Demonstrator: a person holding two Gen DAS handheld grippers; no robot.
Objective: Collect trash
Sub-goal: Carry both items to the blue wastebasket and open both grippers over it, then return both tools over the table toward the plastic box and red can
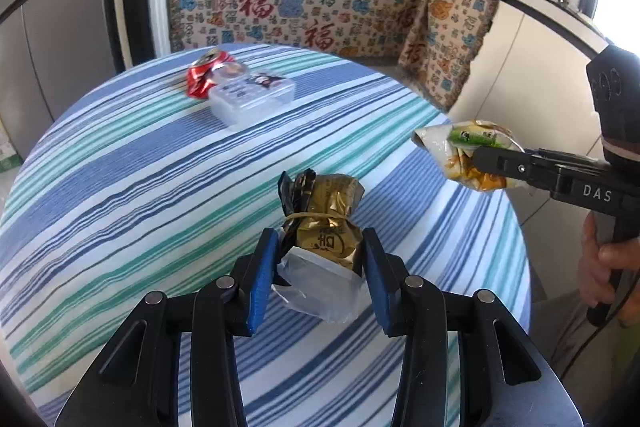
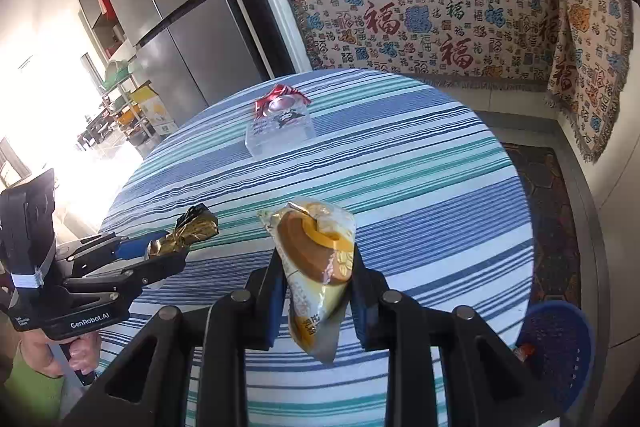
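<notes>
While both grippers held wrappers above the counter [image 1: 120, 187], left gripper [image 1: 320, 267] fingers clamping a gold packet [image 1: 324, 215], right gripper [image 2: 316, 291] a yellow one [image 2: 316, 251], the blue basket [image 2: 560, 347] beside the counter's near edge seemed next.

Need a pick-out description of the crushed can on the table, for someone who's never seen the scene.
Start at the round table with the striped cloth and go to its far edge, toward the patterned blanket. Two items lie there touching: a clear plastic box and, just behind it, the crushed can. The can is the red and silver crumpled metal one; the box is see-through with a printed lid.
</notes>
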